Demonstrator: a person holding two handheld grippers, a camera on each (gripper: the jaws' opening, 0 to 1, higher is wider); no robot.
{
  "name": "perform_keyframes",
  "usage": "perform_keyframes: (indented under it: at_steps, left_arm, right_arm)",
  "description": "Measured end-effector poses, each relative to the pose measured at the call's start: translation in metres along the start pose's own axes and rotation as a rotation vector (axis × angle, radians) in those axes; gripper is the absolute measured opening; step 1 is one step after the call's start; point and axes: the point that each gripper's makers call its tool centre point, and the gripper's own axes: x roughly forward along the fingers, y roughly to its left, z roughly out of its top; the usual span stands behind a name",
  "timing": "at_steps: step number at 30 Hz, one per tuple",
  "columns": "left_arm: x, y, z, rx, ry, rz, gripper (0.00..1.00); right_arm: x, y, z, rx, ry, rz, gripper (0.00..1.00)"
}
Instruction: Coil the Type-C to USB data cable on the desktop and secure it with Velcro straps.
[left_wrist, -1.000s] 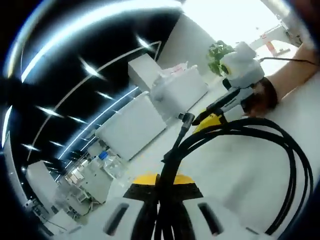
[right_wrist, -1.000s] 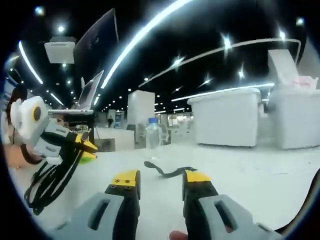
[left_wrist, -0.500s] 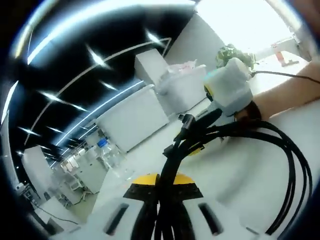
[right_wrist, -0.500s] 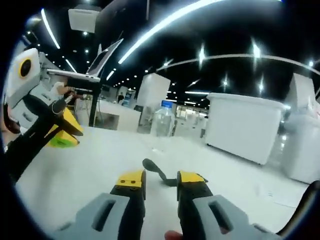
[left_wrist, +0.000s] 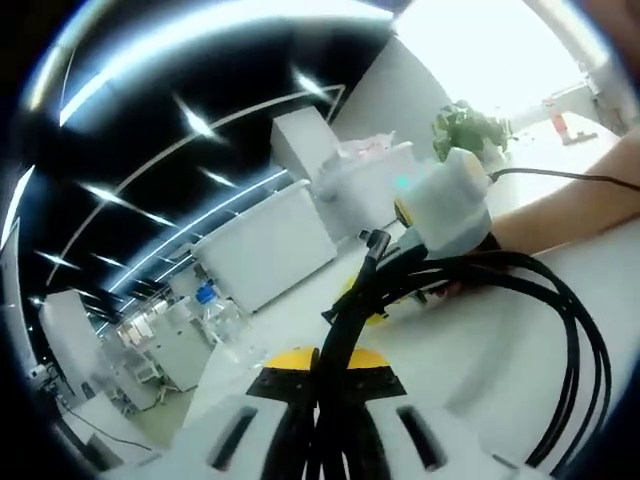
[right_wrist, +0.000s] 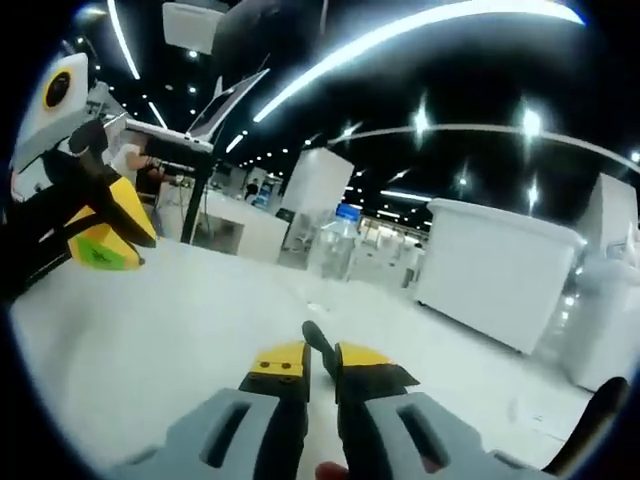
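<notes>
My left gripper (left_wrist: 322, 365) is shut on a bundle of black cable (left_wrist: 470, 270), whose loops arc out to the right over the white desktop (left_wrist: 480, 350). A plug end (left_wrist: 376, 240) sticks up above the bundle. The right gripper (left_wrist: 385, 295) sits low on the desk just behind the loops. In the right gripper view, my right gripper (right_wrist: 320, 362) has its yellow-tipped jaws nearly together on the end of a black Velcro strap (right_wrist: 316, 338) lying on the desk. The left gripper (right_wrist: 120, 235) with the cable (right_wrist: 40, 245) hangs at the left.
A clear water bottle (right_wrist: 335, 250) stands beyond the strap. Big white bins (right_wrist: 490, 270) line the far side of the desk. A laptop on a stand (right_wrist: 210, 115) is at the back left. A person's forearm (left_wrist: 570, 210) rests on the desk, with a plant (left_wrist: 470, 125) behind it.
My right gripper has come down and forward to the Velcro strap, and its jaws have narrowed from wide apart to pinching it. The left gripper keeps holding the coil.
</notes>
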Motion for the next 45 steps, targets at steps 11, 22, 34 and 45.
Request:
perform_keyframes:
  at_steps: [11, 22, 34, 45]
  left_arm:
    - [-0.001, 0.002, 0.002, -0.030, -0.011, -0.011, 0.07]
    - [-0.003, 0.001, 0.005, -0.069, -0.035, -0.042, 0.07]
    - [-0.009, 0.001, 0.017, -0.138, -0.104, -0.086, 0.07]
    - [-0.009, -0.011, 0.029, -0.155, -0.144, -0.126, 0.07]
  right_arm:
    - [-0.003, 0.006, 0.007, -0.010, -0.032, 0.036, 0.02]
    - [-0.019, 0.011, 0.009, 0.032, -0.038, 0.056, 0.02]
    - [-0.081, 0.012, 0.011, 0.029, -0.052, 0.054, 0.02]
    - [-0.177, 0.026, 0.018, 0.029, -0.083, 0.075, 0.02]
